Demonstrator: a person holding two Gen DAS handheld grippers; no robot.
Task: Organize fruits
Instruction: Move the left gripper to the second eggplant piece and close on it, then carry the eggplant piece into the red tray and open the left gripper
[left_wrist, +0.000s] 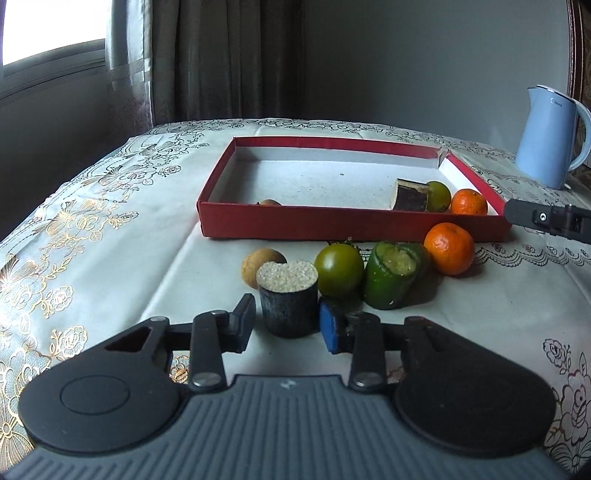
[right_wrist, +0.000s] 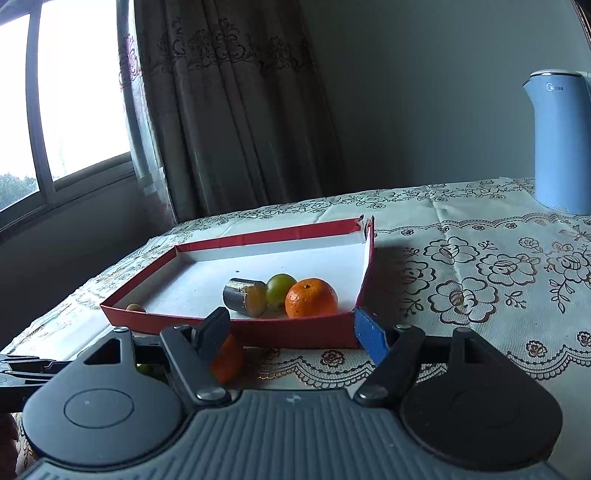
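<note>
A dark sugarcane piece (left_wrist: 288, 299) stands upright on the tablecloth between the pads of my left gripper (left_wrist: 287, 325), which look pressed to its sides. Behind it lie a brown round fruit (left_wrist: 253, 266), a green tomato (left_wrist: 339, 269), a cut green piece (left_wrist: 391, 277) and an orange (left_wrist: 448, 249). The red box (left_wrist: 351, 225) holds another cane piece (left_wrist: 410, 195), a green fruit (left_wrist: 439, 194), an orange (left_wrist: 469, 202) and a small brown fruit (left_wrist: 269, 202). My right gripper (right_wrist: 291, 334) hovers open before the box's (right_wrist: 266, 234) near right corner, nothing between its fingers.
A light blue kettle (left_wrist: 546, 136) stands at the back right of the table, past the box. The floral tablecloth (right_wrist: 480, 280) lies bare to the right of the box. The table's left edge drops off toward a window and curtains.
</note>
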